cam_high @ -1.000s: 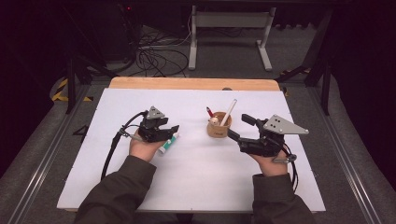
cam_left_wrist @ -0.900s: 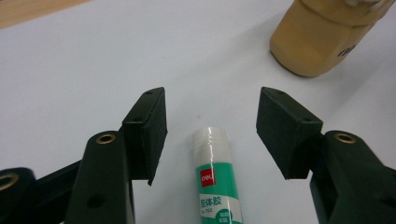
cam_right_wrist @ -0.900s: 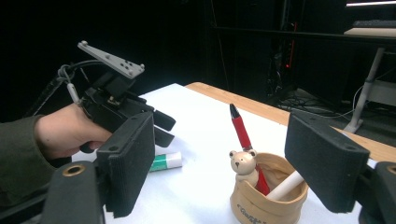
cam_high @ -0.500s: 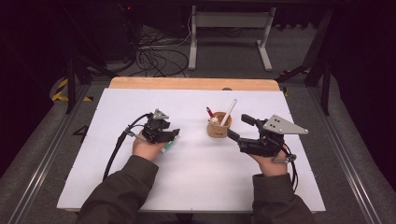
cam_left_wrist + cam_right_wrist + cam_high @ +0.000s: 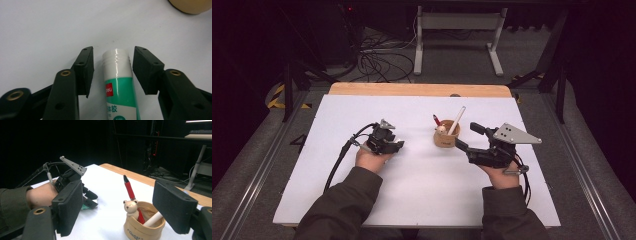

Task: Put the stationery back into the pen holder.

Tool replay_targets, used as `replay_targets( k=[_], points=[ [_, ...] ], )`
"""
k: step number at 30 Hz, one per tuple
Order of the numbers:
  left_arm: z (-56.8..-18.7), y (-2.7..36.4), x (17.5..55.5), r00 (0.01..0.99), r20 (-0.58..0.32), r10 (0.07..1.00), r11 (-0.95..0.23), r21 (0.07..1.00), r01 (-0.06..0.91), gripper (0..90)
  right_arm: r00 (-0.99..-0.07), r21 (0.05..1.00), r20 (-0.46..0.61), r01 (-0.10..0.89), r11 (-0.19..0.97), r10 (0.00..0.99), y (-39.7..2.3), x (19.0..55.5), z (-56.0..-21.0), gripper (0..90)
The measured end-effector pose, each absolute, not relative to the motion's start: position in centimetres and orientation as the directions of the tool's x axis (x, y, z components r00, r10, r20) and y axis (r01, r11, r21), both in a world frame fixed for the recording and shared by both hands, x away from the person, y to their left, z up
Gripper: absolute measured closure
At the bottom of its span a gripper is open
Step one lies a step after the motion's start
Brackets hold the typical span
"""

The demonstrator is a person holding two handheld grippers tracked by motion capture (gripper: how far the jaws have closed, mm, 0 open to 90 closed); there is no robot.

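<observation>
High view: we see the left gripper (image 5: 398, 145) low on the white table (image 5: 412, 190), pointing toward the cup (image 5: 446, 137), w/ its cable looping back along the sleeve. The glue stick is under it here, so we can't make it out. Right gripper (image 5: 467, 137) sits just right of the cup, jaws apart, one tip beside the cup wall, the other farther back; grey plate on top. Cup holds a red pen (image 5: 436, 120), a white stick (image 5: 456, 120) leaning right, and a small bear figure.

Left gripper view: we look down at the glue stick (image 5: 119, 85), lying flat on the table btwn the two black jaws, white cap end pointing away from us, green/white label w/ a red logo. Jaws have just been closing in on it; a thin gap shows each side, pads not pressing yet. Cup edge peeks in top right.

Right gripper view: its own jaws stand wide, nothing gripped; the cup (image 5: 143, 223) w/ bear (image 5: 130, 207) and red pen (image 5: 130, 191) sits btwn and beyond them. Farther off, the left gripper (image 5: 88, 200) is down on the table, a bit of green label under its tips.
</observation>
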State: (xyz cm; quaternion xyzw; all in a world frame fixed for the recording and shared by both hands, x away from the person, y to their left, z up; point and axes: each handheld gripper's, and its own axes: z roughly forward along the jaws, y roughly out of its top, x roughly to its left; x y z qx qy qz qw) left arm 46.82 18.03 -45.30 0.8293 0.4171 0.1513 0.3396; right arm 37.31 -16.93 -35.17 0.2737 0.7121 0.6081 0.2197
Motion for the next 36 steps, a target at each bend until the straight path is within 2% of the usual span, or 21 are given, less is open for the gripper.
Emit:
replay_targets(
  k=[5,15,19,30,36],
  points=[
    [-45.4,18.0,46.9,0.607,-0.036,0.794,-0.429,0.675,0.601,62.1,-0.753,0.986,0.021,0.124,0.11,0.658,-17.0,37.3,-35.2,25.3],
    [-45.3,17.9,46.7,0.607,-0.021,0.795,-0.439,0.67,0.598,64.9,-0.753,0.986,0.022,0.125,0.111,0.658,-16.9,37.3,-35.2,25.3],
    [-45.3,18.2,46.9,0.605,-0.046,0.795,-0.42,0.678,0.603,65.1,-0.755,0.985,0.02,0.126,0.115,0.656,-16.8,37.3,-35.2,25.3],
    [-42.9,18.6,45.8,0.619,-0.073,0.782,-0.331,0.793,0.511,65.2,-0.757,0.984,0.026,0.133,0.116,0.653,-16.5,37.5,-35.4,25.3],
    [-41.5,18.6,44.9,0.65,-0.128,0.749,-0.242,0.861,0.448,65.2,-0.76,0.983,0.024,0.135,0.122,0.65,-16.2,37.5,-35.6,25.3]
  ],
)
